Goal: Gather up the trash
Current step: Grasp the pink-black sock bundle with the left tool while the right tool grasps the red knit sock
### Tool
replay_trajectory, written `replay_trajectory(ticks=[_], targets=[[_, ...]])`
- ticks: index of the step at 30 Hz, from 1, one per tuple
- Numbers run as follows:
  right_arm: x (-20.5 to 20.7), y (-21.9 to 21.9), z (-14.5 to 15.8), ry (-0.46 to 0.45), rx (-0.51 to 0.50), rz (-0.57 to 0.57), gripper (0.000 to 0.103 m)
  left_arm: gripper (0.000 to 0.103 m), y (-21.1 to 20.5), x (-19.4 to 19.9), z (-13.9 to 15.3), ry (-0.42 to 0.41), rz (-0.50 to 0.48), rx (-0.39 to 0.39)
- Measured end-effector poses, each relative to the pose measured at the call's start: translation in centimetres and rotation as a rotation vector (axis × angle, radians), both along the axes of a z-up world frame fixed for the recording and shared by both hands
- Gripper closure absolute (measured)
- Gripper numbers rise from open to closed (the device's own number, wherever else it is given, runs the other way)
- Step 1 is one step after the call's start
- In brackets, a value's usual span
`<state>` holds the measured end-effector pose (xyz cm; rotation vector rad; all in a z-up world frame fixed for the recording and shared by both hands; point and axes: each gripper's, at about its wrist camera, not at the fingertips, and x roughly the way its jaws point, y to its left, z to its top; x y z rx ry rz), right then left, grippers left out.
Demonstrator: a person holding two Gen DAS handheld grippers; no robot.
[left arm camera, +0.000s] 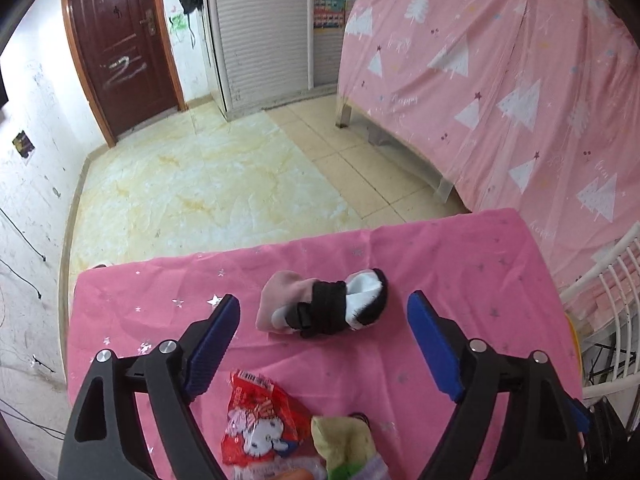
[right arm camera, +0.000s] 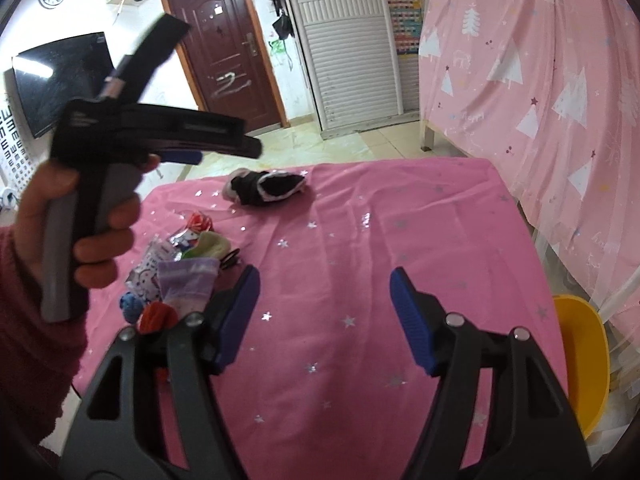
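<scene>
On the pink star-print tablecloth [left arm camera: 460, 264] lies a rolled bundle of pink, white and black socks [left arm camera: 324, 308]. My left gripper [left arm camera: 323, 300] hovers over it, open, one blue pad on each side and not touching. Closer to the camera lie a red cartoon-print wrapper [left arm camera: 260, 428] and a yellow-green sock [left arm camera: 344, 444]. My right gripper [right arm camera: 325, 280] is open above bare cloth, nothing between its pads. To its left is the pile: wrapper [right arm camera: 188, 236], purple bag [right arm camera: 188, 280], blue ball [right arm camera: 132, 304], red ball [right arm camera: 158, 318]. The sock bundle [right arm camera: 268, 188] is near the far edge.
A hand [right arm camera: 92, 232] in a dark red sleeve holds the left tool at the left of the right wrist view. A yellow basin [right arm camera: 580, 360] sits off the table's right edge. Pink curtain [left arm camera: 500, 80] hangs right, a white rail [left arm camera: 608, 276] beside it; tiled floor and a brown door [left arm camera: 120, 48] beyond.
</scene>
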<state>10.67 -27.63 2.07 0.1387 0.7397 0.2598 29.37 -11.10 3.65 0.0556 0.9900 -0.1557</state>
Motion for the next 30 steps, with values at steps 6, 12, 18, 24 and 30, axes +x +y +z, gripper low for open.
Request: replay_trajectory(ticks=[6, 12, 18, 24, 30], targets=[[0.2, 0.7, -0.3, 0.005, -0.007, 0.016, 0.031, 0.013, -0.1, 2.0, -1.9, 0.039, -0.007, 0.023], [0.4, 1.5, -0.6, 0.013, 0.001, 0.049, 0.031, 0.009, -0.4, 3.8, -3.7, 0.095, -0.029, 0.002], [0.1, 2.2, -0.7, 0.021, 0.019, 0.099, 0.030, 0.009, -0.2, 4.7, -5.5, 0.160, -0.024, -0.029], [-1.4, 3.7, -0.2, 0.011, 0.064, 0.205, 0.023, 0.034, 0.1, 3.8, -6.1, 0.180, -0.041, -0.045], [-3.1, 6.4, 0.1, 0.004, 0.051, 0.305, 0.021, 0.046, 0.1, 2.3, -5.6, 0.165, -0.057, -0.039]])
